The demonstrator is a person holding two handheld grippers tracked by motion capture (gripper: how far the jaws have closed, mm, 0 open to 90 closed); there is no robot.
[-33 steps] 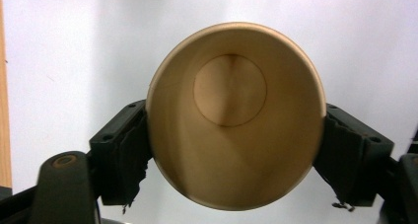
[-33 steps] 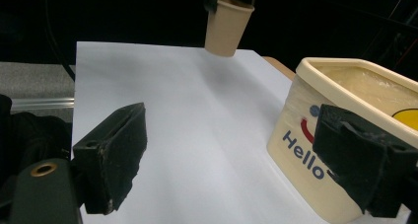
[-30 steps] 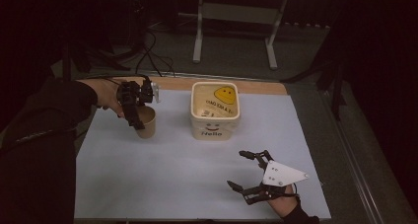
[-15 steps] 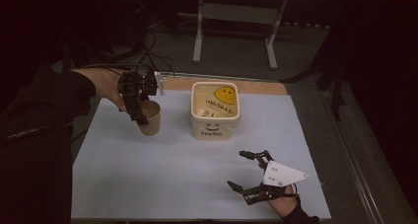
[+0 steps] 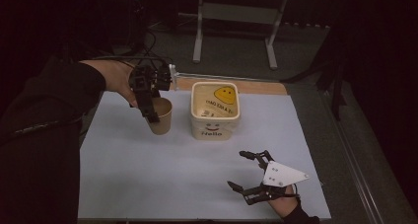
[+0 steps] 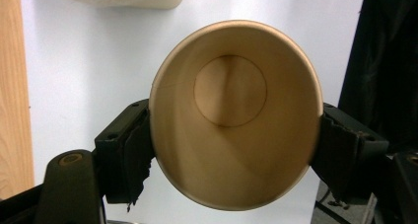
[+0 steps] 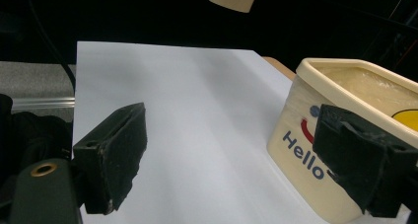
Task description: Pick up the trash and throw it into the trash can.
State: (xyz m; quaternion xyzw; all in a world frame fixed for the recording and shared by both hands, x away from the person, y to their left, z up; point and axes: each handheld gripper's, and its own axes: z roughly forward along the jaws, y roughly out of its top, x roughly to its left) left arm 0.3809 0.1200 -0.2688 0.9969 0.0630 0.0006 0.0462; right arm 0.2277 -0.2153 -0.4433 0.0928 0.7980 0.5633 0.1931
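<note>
Your left tool [image 5: 148, 93] grips the empty paper cup [image 5: 160, 115], lifted just left of the "Hello" tub [image 5: 215, 110]. Your right tool [image 5: 251, 173] rests open, near the tub's front. I judge you should next carry the cup over the tub.

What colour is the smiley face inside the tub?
Yellow, clearest in the high view: smiley face in the tub.

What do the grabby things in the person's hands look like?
Both are black with two jaws each. The right gripper has a grey three-cornered plate on top, with small dots. The left gripper is black too, on an arm in a dark sleeve.
</note>
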